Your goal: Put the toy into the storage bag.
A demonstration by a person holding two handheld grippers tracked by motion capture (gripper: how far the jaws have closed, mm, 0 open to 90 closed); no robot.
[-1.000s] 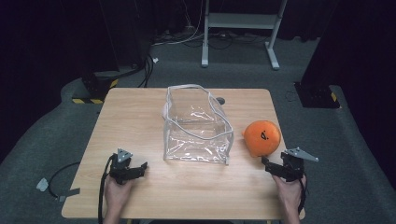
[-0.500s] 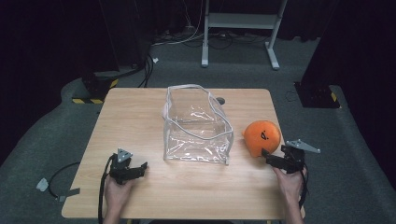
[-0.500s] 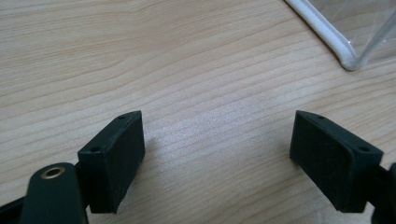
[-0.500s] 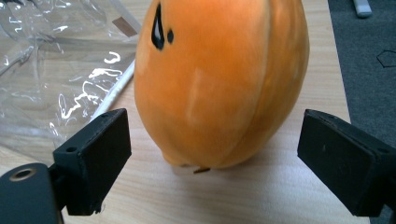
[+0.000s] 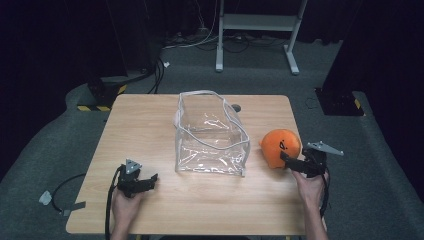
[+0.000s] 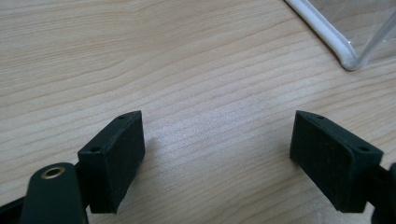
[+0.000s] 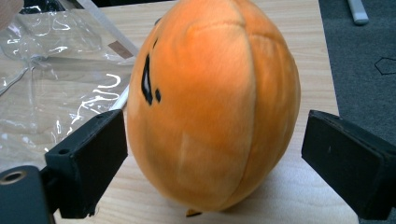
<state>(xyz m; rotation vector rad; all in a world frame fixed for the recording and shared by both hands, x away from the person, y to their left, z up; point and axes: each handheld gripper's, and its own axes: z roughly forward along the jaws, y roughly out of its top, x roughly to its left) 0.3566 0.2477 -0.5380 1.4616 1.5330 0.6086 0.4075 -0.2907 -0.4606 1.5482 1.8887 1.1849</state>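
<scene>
**Clear bag empty; orange toy between open right tool jaws**

High view: A clear bag (image 5: 211,135) stands upright near the middle of the desk (image 5: 150,120), its mouth open upward; nothing can be seen inside it. An orange toy (image 5: 280,147) sits on the desk just to the bag's right, apart from it. The right tool (image 5: 289,162) is at the toy's near side, held in the person's right hand (image 5: 309,187). The left tool (image 5: 150,181) rests low on the desk at the near left, well apart from the bag, in the left hand (image 5: 125,205).

Left gripper view: The left tool (image 6: 217,149) stands wide, bare desk (image 6: 187,70) between its jaws. A white-edged corner of the bag (image 6: 345,46) shows at the upper right, clear of the jaws.

Right gripper view: The right tool (image 7: 215,158) stands wide, its jaws having just been opening. The toy (image 7: 215,102) stands on the desk between them, with a gap at the right jaw; whether the left jaw touches cannot be told. The bag (image 7: 60,84) lies beyond to the left, crinkled and see-through, with nothing visible in it.
</scene>
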